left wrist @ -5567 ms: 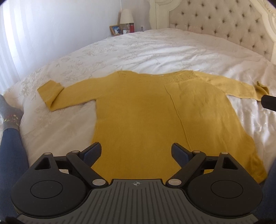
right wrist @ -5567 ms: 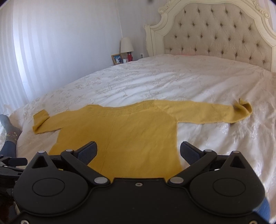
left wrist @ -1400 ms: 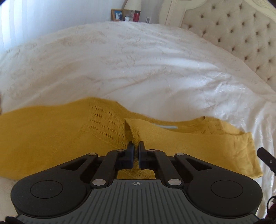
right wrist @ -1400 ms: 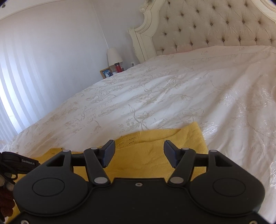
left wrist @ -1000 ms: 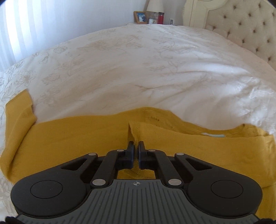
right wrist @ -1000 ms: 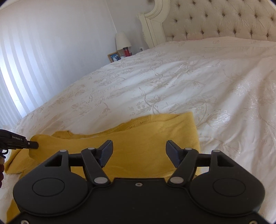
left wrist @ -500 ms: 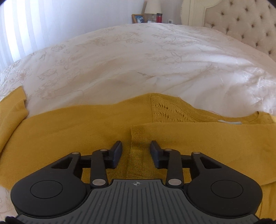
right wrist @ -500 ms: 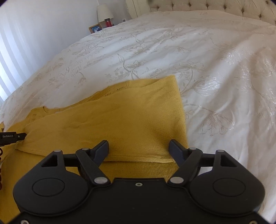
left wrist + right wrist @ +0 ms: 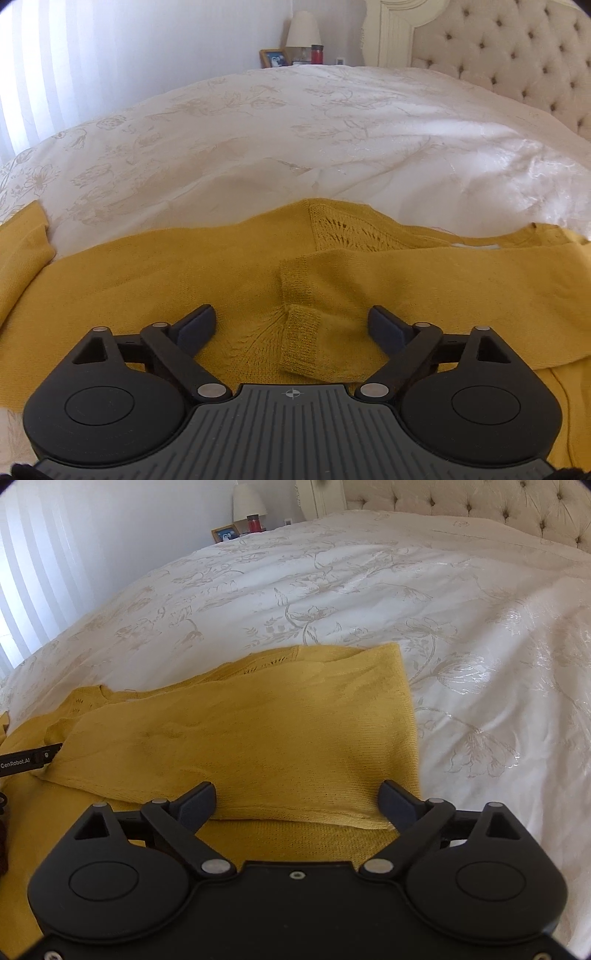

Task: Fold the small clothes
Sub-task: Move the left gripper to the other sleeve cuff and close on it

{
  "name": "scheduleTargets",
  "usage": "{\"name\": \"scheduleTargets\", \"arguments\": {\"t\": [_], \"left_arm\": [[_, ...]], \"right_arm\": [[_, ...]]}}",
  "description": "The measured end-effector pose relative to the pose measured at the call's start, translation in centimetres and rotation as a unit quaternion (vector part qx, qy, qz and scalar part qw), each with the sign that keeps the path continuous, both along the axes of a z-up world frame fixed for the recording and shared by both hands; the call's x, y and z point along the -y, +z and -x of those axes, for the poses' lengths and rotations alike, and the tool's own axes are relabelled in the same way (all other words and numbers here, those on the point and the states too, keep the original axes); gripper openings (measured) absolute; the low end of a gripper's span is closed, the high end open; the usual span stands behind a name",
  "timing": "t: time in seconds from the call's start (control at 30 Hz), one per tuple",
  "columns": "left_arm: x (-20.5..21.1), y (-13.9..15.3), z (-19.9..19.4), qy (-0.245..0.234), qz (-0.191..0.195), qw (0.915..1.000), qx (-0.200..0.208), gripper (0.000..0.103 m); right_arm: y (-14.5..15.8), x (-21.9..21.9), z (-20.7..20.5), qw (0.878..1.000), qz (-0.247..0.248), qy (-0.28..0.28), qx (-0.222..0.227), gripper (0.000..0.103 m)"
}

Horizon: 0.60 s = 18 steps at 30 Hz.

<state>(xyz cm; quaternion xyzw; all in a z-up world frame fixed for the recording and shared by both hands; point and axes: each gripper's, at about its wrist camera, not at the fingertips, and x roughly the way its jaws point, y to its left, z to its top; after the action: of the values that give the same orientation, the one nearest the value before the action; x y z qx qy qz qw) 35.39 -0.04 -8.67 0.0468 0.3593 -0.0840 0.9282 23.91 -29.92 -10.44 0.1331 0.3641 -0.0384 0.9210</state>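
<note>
Hovering left claw (image 9: pixel 291 325) wide; right claw (image 9: pixel 299 799) wide; sweater (image 9: pixel 258 731) hem cut off

sweater (image 9: pixel 229 280) ahead of my left gripper (image 9: pixel 291 325) is matt mustard knit, fine-ribbed at the cuff (image 9: pixel 301 338), openwork lace knit at the yoke (image 9: pixel 347 232) further out. same soft matt knit under my right gripper (image 9: pixel 299 799). both grippers look like matt black plastic with small shiny metal pivot pins; grooved grey plate on my left one. bedspread (image 9: pixel 480 635) beyond the fingers is white cloth with a satiny sheen and woven floral pattern. headboard (image 9: pixel 517 55) far right is tufted, buttoned upholstery.
</note>
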Motion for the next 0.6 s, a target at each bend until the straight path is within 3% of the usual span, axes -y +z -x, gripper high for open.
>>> {"name": "scheduleTargets", "arguments": {"t": [0.17, 0.27, 0.43, 0.6], "left_arm": [[-3.1, 1.9, 1.1, -0.022, -0.048, 0.9982, 0.028, 0.089], [-6.7, 3.2, 1.1, -0.002, -0.060, 0.9974, 0.040, 0.089], [-14.4, 4.8, -0.4, 0.083, -0.034, 0.9953, 0.036, 0.089], [-21.0, 5.4, -2.9, 0.167, 0.008, 0.9857, 0.018, 0.089]], "right_arm": [[0.4, 0.3, 0.3, 1.000, -0.021, -0.002, 0.018, 0.096], [0.6, 0.6, 0.5, 0.998, -0.044, -0.004, 0.034, 0.096], [1.2, 0.3, 0.8, 0.996, -0.058, 0.006, 0.062, 0.096], [1.8, -1.1, 1.2, 0.995, -0.037, 0.032, 0.089, 0.096]]}}
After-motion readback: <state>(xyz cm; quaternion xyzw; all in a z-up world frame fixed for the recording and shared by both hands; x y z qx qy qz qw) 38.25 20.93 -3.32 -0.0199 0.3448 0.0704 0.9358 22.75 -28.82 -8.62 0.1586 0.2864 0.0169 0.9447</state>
